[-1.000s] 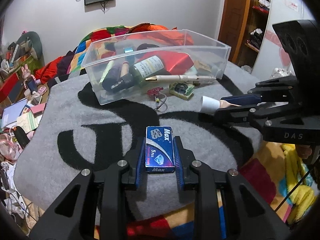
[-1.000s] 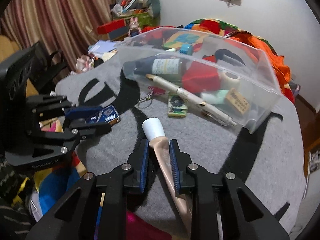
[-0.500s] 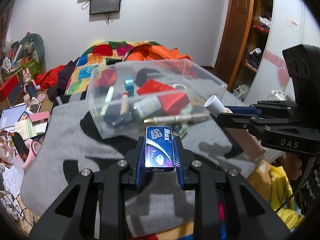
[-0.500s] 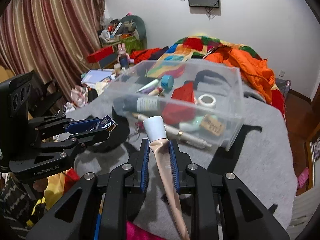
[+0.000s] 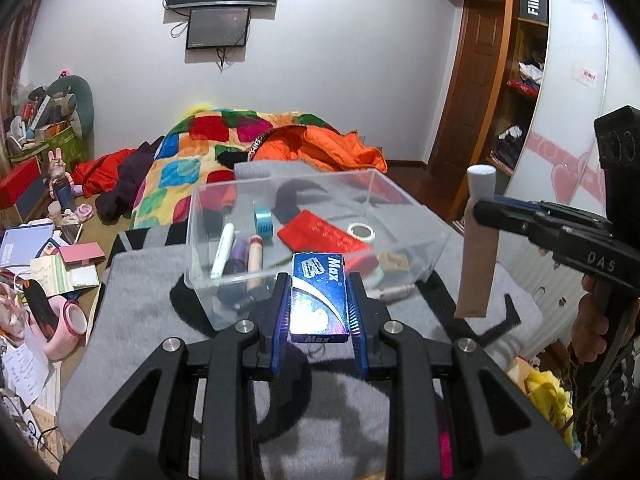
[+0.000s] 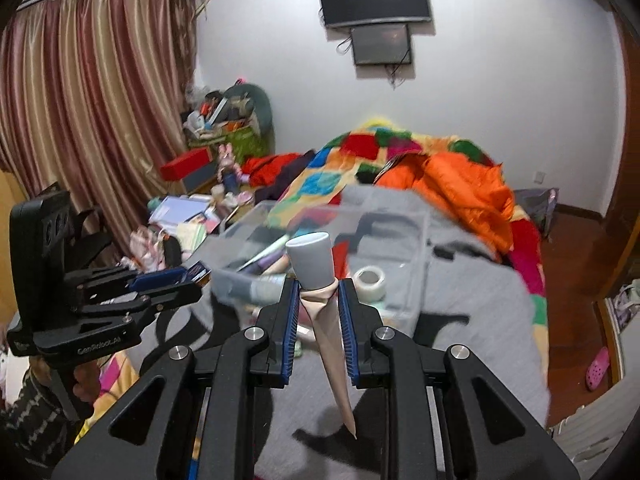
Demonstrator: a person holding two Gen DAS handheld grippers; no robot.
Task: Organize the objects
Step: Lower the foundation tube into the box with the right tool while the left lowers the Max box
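Observation:
My left gripper (image 5: 319, 280) is shut on a small blue "Max" box (image 5: 318, 298) and holds it in the air just before the near wall of a clear plastic bin (image 5: 312, 236). The bin stands on a grey blanket (image 5: 140, 320) and holds pens, tape rolls, a red packet and bottles. My right gripper (image 6: 318, 286) is shut on a beige tube with a white cap (image 6: 324, 320), cap up, raised near the bin's right side (image 6: 400, 264). The tube also shows in the left wrist view (image 5: 478, 240), and the left gripper in the right wrist view (image 6: 176, 280).
A patchwork quilt (image 5: 192, 152) and orange jacket (image 5: 320, 148) lie behind the bin. Clutter of books, boxes and a pink tape roll (image 5: 68, 320) covers the floor at left. A wooden wardrobe (image 5: 500, 80) stands at right, curtains (image 6: 80, 120) at far left.
Both grippers have risen from the blanket with their objects. The view now looks down into the bin from higher up, and the tube stands upright to the bin's right.

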